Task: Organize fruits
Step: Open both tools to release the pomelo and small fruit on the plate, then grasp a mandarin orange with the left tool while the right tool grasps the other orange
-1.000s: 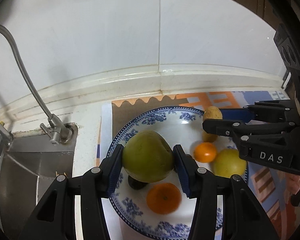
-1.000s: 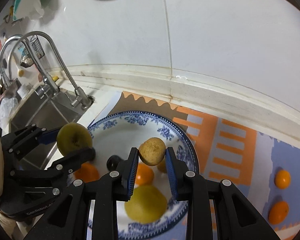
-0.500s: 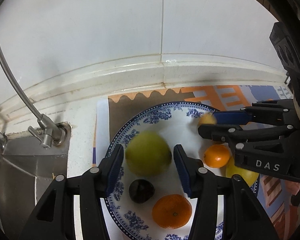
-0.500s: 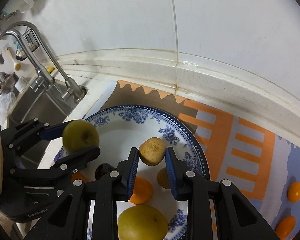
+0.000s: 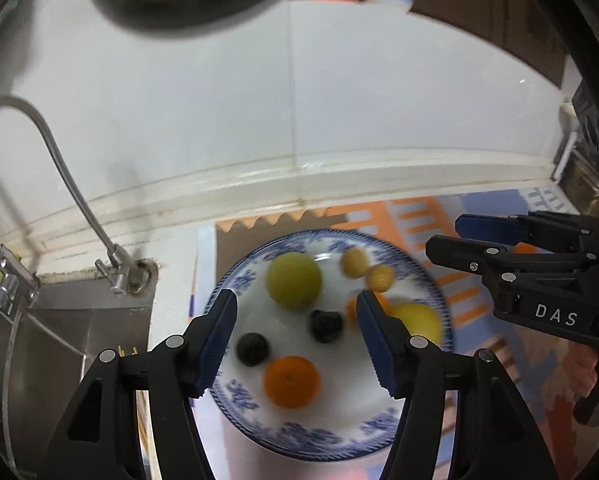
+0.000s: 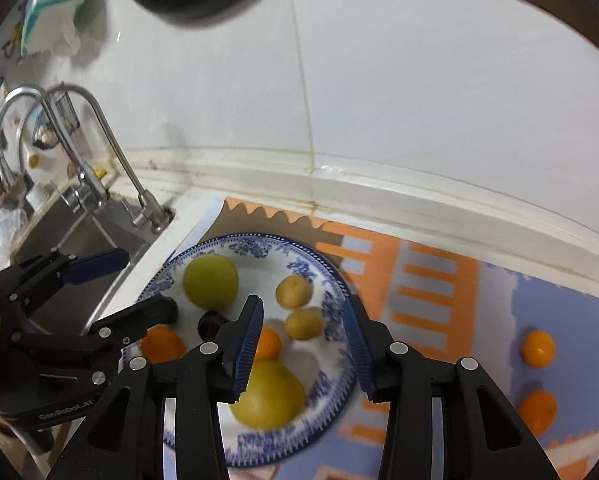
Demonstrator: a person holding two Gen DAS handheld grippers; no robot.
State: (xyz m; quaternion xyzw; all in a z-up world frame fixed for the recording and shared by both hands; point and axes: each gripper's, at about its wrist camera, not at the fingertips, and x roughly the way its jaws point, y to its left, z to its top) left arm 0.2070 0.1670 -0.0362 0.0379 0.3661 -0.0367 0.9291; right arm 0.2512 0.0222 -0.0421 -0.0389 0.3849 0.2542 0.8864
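Fruit count on the blue-patterned white china plate [image 5: 299, 436]

Eight pieces plated, two small orange mandarins [image 6: 538, 349] off it on the mat; left gripper [image 5: 295, 336] and right gripper [image 6: 304, 338] both gape wide, holding nothing.

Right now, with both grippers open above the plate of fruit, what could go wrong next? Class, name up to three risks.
1. The plate is crowded: another orange may knock the two small brown fruits or roll off.
2. The left gripper and right gripper hang close together and might collide.
3. The plate's left rim sits near the sink; a nudged fruit could drop in.
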